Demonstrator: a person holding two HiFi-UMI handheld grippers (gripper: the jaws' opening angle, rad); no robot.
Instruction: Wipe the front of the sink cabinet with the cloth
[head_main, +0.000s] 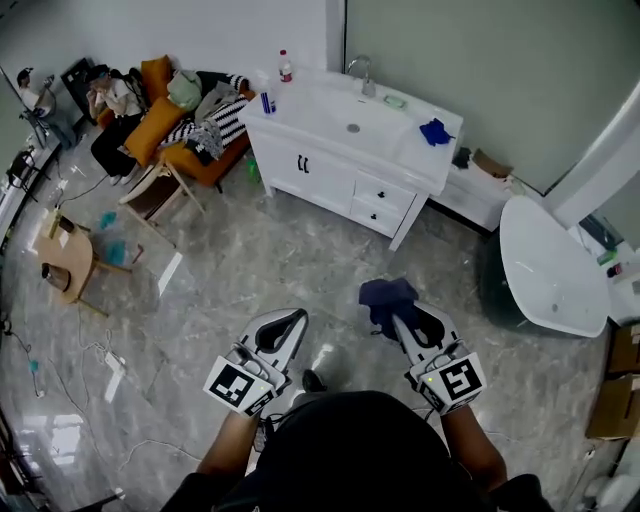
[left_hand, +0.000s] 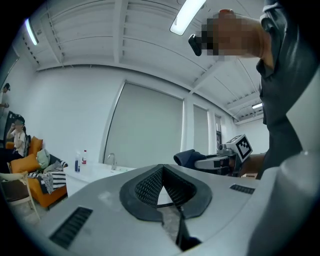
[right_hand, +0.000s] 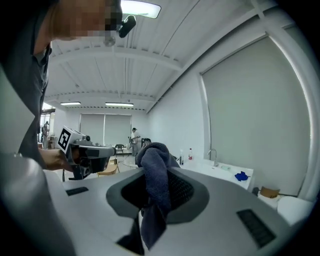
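The white sink cabinet stands far ahead across the grey floor, its doors and drawers facing me. A dark blue cloth bunches over the tip of my right gripper, which is shut on it. In the right gripper view the cloth drapes down between the jaws, with the cabinet small at the right. My left gripper is held beside the right one at the same height, shut with nothing in it; its pads meet at the tip. Both are well short of the cabinet.
A second blue cloth, a faucet and bottles are on the countertop. A white tub stands at the right. An orange sofa with seated people, a wooden chair and a small table are at the left.
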